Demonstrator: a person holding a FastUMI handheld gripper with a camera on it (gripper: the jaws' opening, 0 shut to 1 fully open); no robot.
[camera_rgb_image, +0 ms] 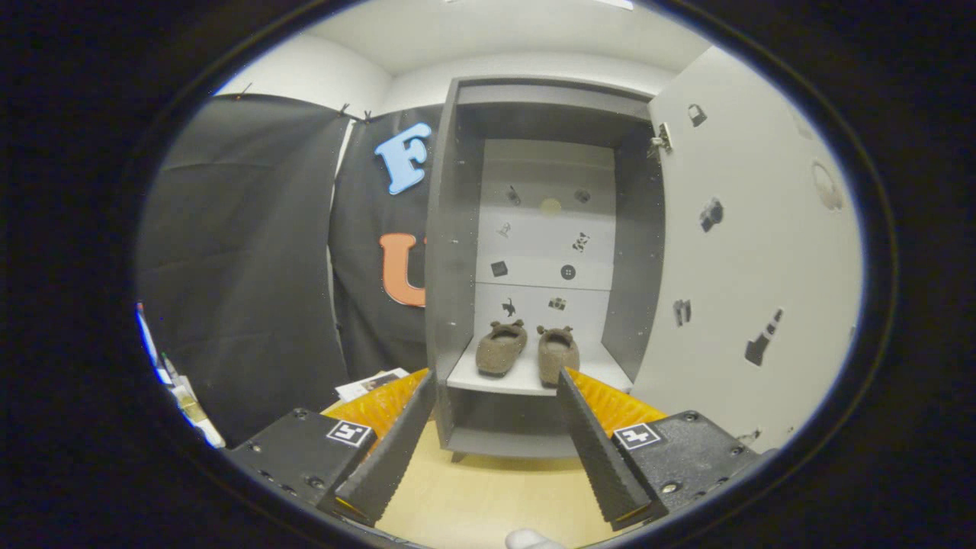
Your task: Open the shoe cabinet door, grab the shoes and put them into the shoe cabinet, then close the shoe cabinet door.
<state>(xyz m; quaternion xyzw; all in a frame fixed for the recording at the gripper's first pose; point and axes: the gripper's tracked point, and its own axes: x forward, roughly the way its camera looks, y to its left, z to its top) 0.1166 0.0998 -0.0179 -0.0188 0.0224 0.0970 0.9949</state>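
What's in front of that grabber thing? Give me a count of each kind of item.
Slippers: 2, side by side on the cabinet's shelf
Cabinets: 1
Cabinet doors: 1, swung open
Grippers: 1, jaws apart, holding nothing
Total: 5

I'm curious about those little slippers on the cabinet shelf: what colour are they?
Brownish tan and fuzzy, the slippers show in the gripper view, beyond the open gripper.

Right shoe (557, 354): heel hidden behind the right fingertip of the gripper (496, 377) (fingers spread, gripping nothing). Stickers on cabinet back panel (546, 229) too small to identify. Door (751, 252) far edge cut off.
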